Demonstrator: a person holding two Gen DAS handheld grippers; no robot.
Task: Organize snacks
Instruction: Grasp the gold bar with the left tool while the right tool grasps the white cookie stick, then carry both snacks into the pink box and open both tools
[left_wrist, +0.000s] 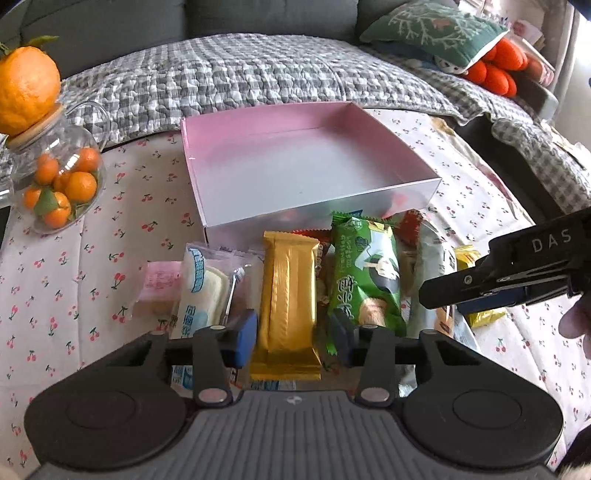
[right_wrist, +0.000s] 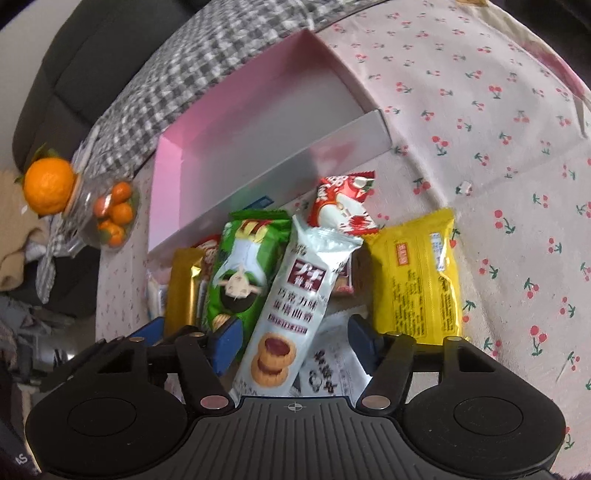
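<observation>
A pile of snack packets lies in front of an empty pink box (left_wrist: 306, 162), also in the right wrist view (right_wrist: 258, 122). My left gripper (left_wrist: 293, 338) is open, its blue pads on either side of a gold wafer packet (left_wrist: 288, 295). A green biscuit packet (left_wrist: 364, 273) lies right of it, a clear white cake packet (left_wrist: 207, 288) to the left. My right gripper (right_wrist: 293, 341) is open around a white cookie packet (right_wrist: 291, 302), with the green packet (right_wrist: 240, 273) left and a yellow packet (right_wrist: 417, 273) right. The right gripper also shows in the left wrist view (left_wrist: 517, 273).
A glass jar of small oranges (left_wrist: 55, 177) with a big orange (left_wrist: 26, 88) on its lid stands at the left. A red packet (right_wrist: 343, 203) lies near the box. The cherry-print cloth (right_wrist: 498, 129) covers the table; a checked sofa throw (left_wrist: 258, 74) lies behind.
</observation>
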